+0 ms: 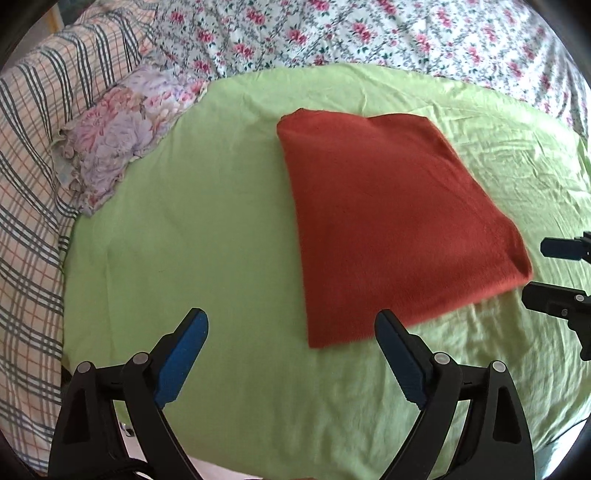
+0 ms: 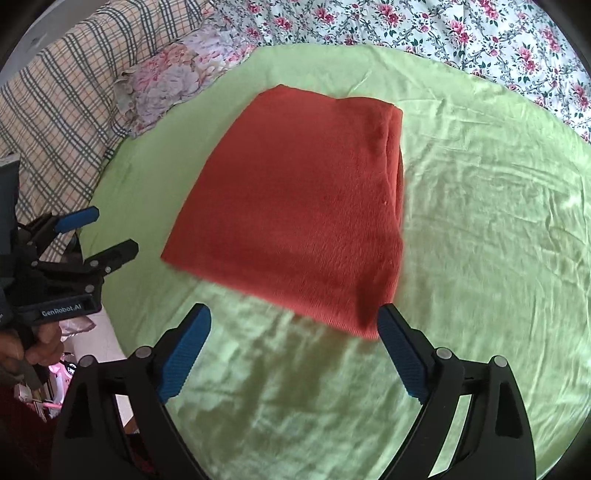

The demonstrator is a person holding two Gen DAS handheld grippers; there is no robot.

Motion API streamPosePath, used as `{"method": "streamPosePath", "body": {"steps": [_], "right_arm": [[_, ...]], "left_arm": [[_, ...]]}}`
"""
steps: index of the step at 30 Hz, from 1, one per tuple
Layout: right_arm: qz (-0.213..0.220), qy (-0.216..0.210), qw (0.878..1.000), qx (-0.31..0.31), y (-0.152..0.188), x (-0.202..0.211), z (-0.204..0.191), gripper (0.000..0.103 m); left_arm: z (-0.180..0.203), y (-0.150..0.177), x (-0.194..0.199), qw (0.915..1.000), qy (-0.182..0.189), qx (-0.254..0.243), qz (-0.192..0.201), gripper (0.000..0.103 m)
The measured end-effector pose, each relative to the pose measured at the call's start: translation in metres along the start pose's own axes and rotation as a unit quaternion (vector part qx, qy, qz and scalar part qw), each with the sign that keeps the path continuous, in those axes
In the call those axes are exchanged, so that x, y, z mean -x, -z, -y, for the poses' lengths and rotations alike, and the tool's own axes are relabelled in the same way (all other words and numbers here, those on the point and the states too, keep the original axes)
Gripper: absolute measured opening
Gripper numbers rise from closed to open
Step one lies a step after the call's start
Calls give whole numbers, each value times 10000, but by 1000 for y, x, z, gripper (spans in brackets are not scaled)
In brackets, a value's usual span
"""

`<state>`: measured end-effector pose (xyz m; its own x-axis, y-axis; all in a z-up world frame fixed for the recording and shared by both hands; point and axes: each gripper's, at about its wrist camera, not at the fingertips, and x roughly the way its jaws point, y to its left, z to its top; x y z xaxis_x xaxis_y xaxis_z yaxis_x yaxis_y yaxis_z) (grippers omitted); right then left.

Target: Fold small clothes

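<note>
A rust-red garment (image 1: 388,221) lies folded into a flat rectangle on the light green sheet (image 1: 203,240). It also shows in the right wrist view (image 2: 295,214), with a doubled edge along its right side. My left gripper (image 1: 291,321) is open and empty, just short of the garment's near left corner. It also shows at the left of the right wrist view (image 2: 110,232). My right gripper (image 2: 295,317) is open and empty, its right fingertip close to the garment's near right corner. It also shows at the right edge of the left wrist view (image 1: 535,269).
A floral pillow (image 1: 118,147) lies at the sheet's far left. A plaid blanket (image 1: 33,184) runs along the left. A flowered bedspread (image 1: 369,33) lies beyond the green sheet. The bed's edge and floor clutter (image 2: 62,373) show at lower left.
</note>
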<state>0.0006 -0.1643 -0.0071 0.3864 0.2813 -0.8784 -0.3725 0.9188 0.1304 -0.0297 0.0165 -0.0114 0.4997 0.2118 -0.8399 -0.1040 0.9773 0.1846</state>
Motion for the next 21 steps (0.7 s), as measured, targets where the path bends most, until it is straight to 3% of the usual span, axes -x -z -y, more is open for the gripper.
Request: {"method": "streamPosePath", "body": {"steps": [5, 21], "right_arm": [[-49, -18, 9999, -158, -17, -10, 13, 91], [-137, -71, 9995, -258, -49, -38, 29, 91]], "left_arm": [[-4, -13, -17, 9997, 47, 231, -96, 92], [3, -34, -43, 9994, 105, 286, -159, 92]]}}
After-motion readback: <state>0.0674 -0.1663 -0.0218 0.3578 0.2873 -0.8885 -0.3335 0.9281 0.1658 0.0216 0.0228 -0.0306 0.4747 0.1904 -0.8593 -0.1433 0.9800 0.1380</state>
